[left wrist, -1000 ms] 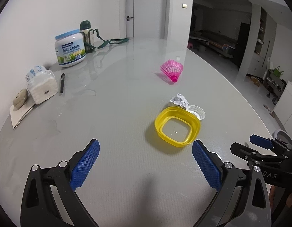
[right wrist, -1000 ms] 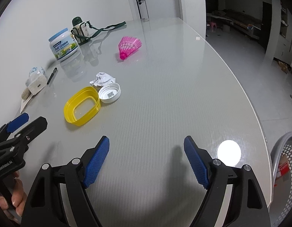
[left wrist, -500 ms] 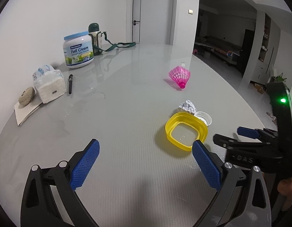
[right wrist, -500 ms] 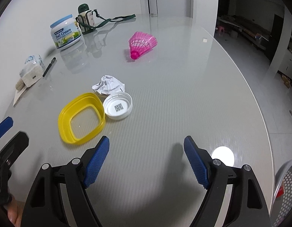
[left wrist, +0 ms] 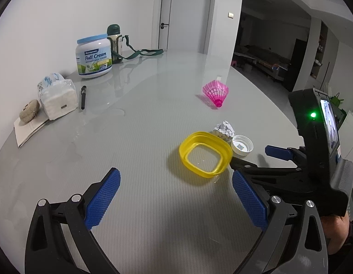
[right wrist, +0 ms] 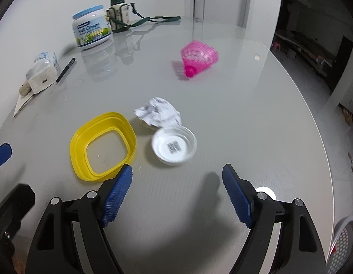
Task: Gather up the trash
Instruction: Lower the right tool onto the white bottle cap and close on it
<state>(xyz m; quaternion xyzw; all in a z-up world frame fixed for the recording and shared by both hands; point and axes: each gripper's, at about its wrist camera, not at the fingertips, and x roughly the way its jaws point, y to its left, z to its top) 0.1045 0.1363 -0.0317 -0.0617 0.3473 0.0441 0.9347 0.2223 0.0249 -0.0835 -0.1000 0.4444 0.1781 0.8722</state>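
Left tool (left wrist: 174, 194): spread wide, nothing between the blue pads, hovering over bare grey tabletop (left wrist: 135, 137), barely shifted from a second ago. Ahead of it, the trash cluster: squarish yellow plastic ring-lid (right wrist: 102, 145) lying flat; just beside it a round white bottle cap (right wrist: 174, 146), open side up, printed code inside; behind both, touching or nearly touching them, a crumpled ball of white paper (right wrist: 158, 113). Farther off, apart, a pink plastic shuttlecock (right wrist: 198, 57) on its side. Right tool (right wrist: 176, 191): also spread and empty, but now brought in much closer to the cluster than a second ago, its left pad at the yellow ring-lid's near edge, white cap just ahead of the gap. Judged: approach phase, first pick imminent, probably the cap; nothing collected so far. White perforated basket (right wrist: 343, 239) at lower right, likely the drop-off.
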